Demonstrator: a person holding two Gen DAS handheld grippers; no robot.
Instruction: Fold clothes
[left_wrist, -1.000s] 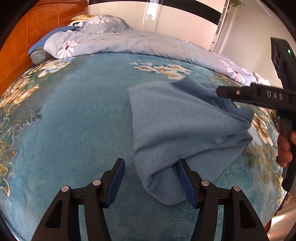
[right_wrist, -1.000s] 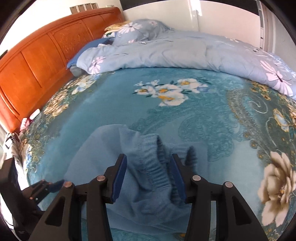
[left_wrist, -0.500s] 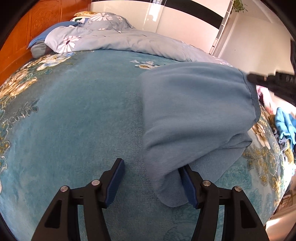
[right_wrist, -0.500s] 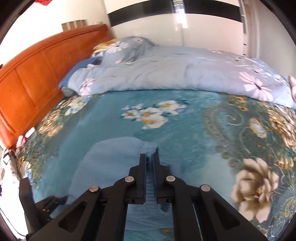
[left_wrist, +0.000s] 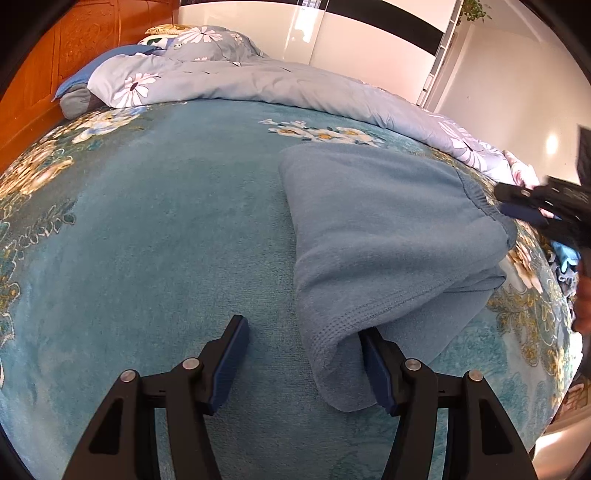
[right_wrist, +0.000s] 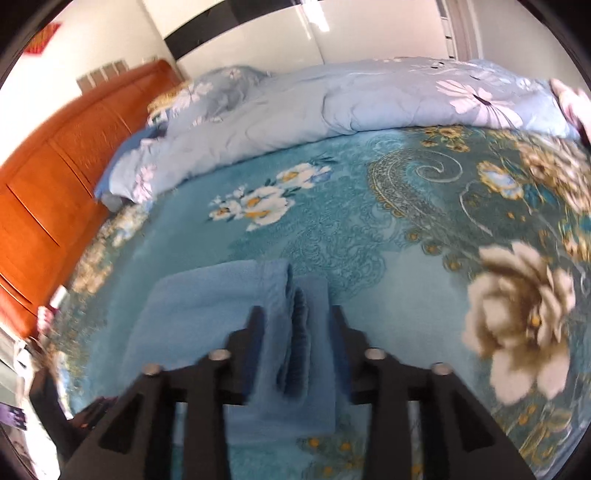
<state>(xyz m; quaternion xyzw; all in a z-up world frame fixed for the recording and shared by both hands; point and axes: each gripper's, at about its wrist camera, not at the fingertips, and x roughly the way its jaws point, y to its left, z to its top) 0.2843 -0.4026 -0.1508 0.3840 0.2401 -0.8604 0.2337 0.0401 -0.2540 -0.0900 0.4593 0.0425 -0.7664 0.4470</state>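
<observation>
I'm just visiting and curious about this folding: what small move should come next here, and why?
Probably draw the right gripper back clear of the blue garment. Its jaws are opening with the elastic waistband between them, and the garment already lies folded over on the floral blanket. The left gripper stands open at the near hem, gripping nothing.

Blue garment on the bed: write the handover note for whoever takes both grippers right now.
Left gripper: open, garment's near corner between its fingers, not pinched.
Right gripper: jaws opening, elastic waistband between them, pads off it.
Blue garment: lying folded over on the teal floral blanket, lower layer sticking out at the right.
Done: one fold.
Left: probably square the edges, fold again.
</observation>
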